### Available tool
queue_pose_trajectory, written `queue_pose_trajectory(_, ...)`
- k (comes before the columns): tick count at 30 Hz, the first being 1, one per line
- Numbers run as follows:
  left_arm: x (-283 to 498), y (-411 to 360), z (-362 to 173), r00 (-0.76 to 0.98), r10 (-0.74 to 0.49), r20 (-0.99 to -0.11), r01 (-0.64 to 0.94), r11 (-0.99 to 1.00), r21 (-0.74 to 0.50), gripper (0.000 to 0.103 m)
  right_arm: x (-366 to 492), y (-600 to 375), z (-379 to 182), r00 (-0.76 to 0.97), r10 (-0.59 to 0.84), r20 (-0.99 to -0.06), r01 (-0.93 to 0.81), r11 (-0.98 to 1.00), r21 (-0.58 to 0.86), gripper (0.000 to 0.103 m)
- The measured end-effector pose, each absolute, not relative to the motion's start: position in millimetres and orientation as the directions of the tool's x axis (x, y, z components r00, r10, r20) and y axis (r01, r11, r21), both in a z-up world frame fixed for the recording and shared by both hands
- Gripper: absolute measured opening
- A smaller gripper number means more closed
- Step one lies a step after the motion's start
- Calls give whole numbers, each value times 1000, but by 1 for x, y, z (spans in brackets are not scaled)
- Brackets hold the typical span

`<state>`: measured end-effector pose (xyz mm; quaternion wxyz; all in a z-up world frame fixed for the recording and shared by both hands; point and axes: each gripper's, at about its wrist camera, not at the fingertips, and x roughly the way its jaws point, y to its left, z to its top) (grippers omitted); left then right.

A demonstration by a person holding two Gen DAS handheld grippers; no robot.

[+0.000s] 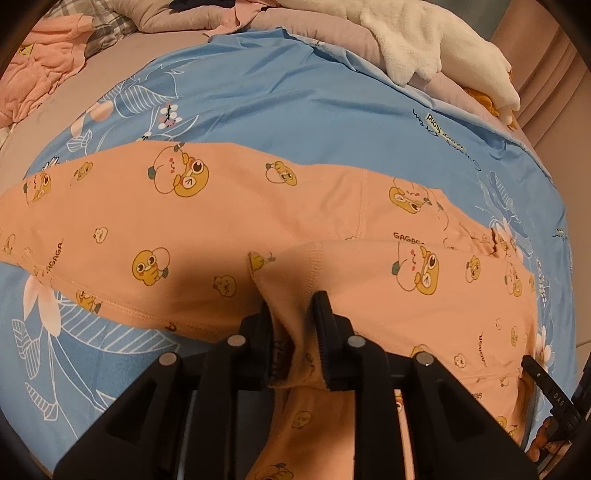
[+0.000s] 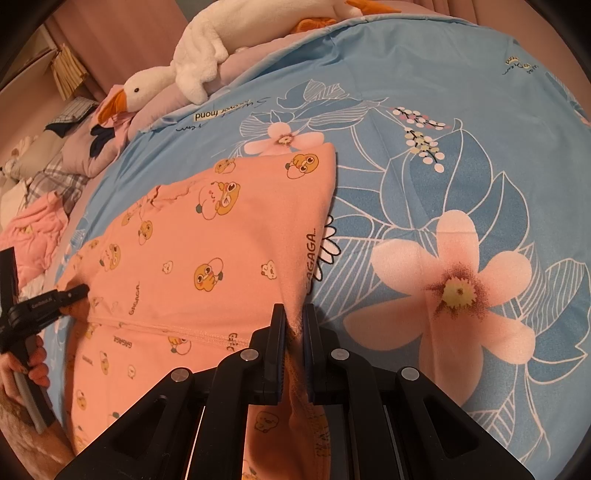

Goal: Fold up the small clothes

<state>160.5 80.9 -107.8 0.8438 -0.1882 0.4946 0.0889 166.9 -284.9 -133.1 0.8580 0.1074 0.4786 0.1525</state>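
A small peach garment (image 1: pixel 184 229) printed with yellow cartoon ducks lies spread on a blue floral sheet (image 1: pixel 295 110). My left gripper (image 1: pixel 291 314) is shut on a bunched edge of the garment near a seam. My right gripper (image 2: pixel 294 317) is shut on another edge of the same garment (image 2: pixel 207 251), by its hem. In the right wrist view the left gripper (image 2: pixel 77 291) shows at the far left, pinching the garment's other side, held by a hand. In the left wrist view the right gripper's finger (image 1: pixel 543 380) shows at the lower right.
A white plush goose (image 2: pixel 177 74) lies on a lilac quilt (image 2: pixel 155 107) at the sheet's far edge. A crumpled pink garment (image 1: pixel 40 70) and plaid fabric (image 1: pixel 99 26) lie beyond the sheet. A pale curtain (image 1: pixel 543 74) hangs behind the bed.
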Motion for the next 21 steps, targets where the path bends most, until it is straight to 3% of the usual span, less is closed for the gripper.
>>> queue_pose_trajectory(9, 147, 87, -96, 485, 31, -874, -364, 916, -169, 23, 166, -284, -135, 496, 359, -791, -157, 932, 326, 8)
queue_pose_trajectory(21, 145, 96, -112, 477, -11, -879, -356, 912, -204, 24, 167, -282, -134, 497, 355, -792, -154, 934, 321, 8)
